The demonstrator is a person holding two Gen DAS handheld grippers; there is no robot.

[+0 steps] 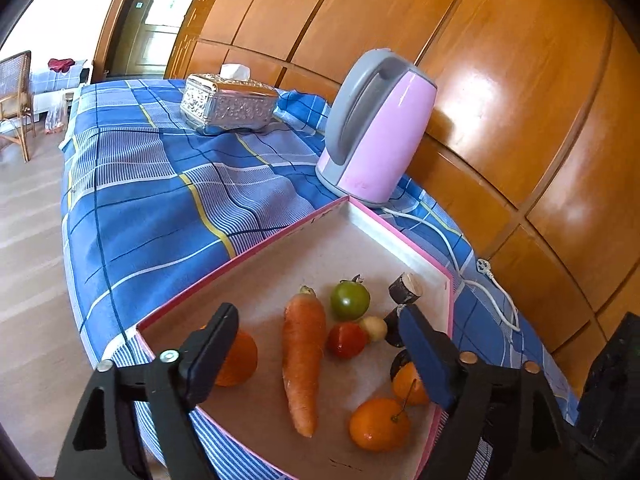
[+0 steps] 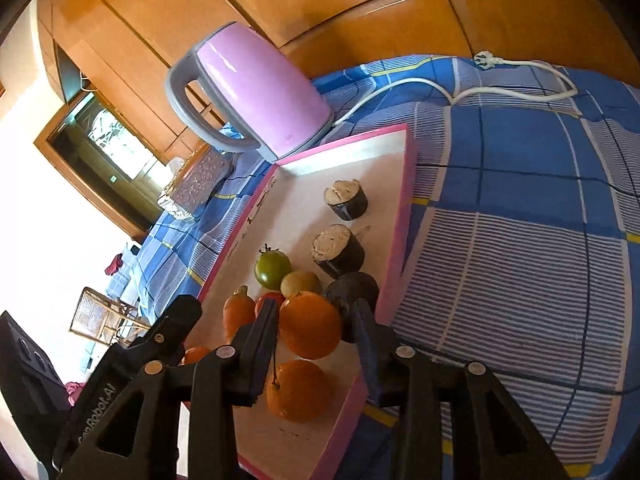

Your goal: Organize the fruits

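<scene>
Fruits lie in a shallow pink-rimmed tray (image 1: 400, 236) on a table covered with a blue checked cloth (image 1: 160, 200). A carrot (image 1: 303, 364) lies along the middle of the tray floor. Beside its top end sit a green tomato (image 1: 350, 300), a red tomato (image 1: 346, 339) and a small pale fruit (image 1: 374, 328), close together. Dark cut pieces (image 2: 346, 199) with pale faces stand along the tray's right rim. One orange (image 1: 236, 360) lies near the tray's left rim, partly behind a finger of the left gripper (image 1: 320, 360). Two oranges lie near the right front corner: a stemmed orange (image 2: 298, 390) on the floor and, just beyond it, another orange (image 2: 310, 324).

The left gripper stands wide open over the front of the tray. Nothing is between its pads; the carrot lies below the gap.

The right gripper (image 2: 316, 328) is only partly open, with the second orange between its fingers. The left pad is at the fruit's side; the right pad shows a thin gap. Whether the pads still press on it cannot be told.

Beyond the tray's far corner stands a pink kettle (image 1: 380, 132), its white cord (image 2: 500, 92) trailing along the right edge of the table. A silver tissue box (image 1: 228, 100) sits at the far end. Wood panelling (image 1: 480, 60) backs the table.
</scene>
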